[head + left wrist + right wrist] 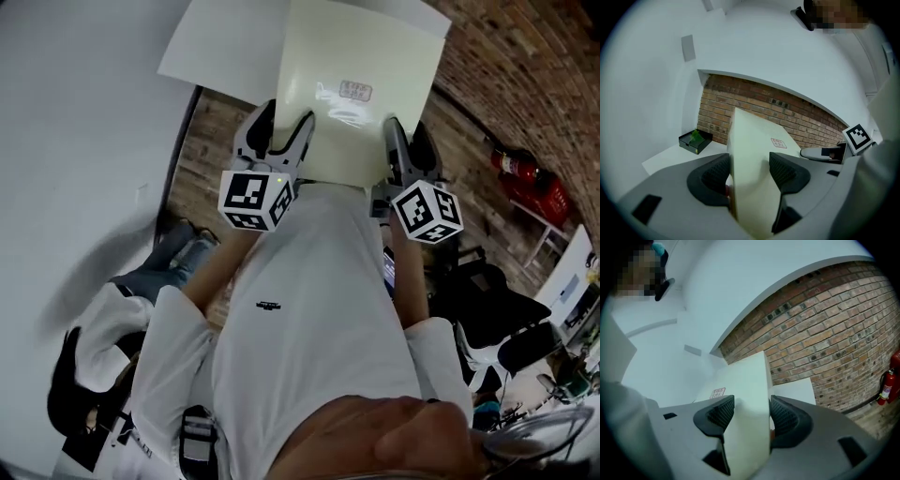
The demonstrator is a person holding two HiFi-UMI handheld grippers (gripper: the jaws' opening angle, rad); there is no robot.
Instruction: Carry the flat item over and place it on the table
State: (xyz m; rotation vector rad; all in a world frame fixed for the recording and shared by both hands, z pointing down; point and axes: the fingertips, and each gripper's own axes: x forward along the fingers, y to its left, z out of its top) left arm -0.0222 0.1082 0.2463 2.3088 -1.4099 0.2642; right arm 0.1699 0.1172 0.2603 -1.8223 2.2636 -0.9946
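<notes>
The flat item is a pale cream board [361, 84] with a small red-printed label, held out in front of the person's chest. My left gripper [289, 131] is shut on its near left edge and my right gripper [398, 141] is shut on its near right edge. In the left gripper view the board [754, 140] stands on edge between the jaws of the left gripper [749, 171]. In the right gripper view the board [743, 385] is clamped the same way by the right gripper [747, 413]. The far end of the board overlaps the white table [225, 47] in the head view.
A black tray [695, 140] holding something green sits on the white table [665, 159] by the brick wall [787, 112]. A red fire extinguisher [525, 173] stands at the right. A chair with clothes [103, 337] is at lower left, a black chair [497, 319] at right.
</notes>
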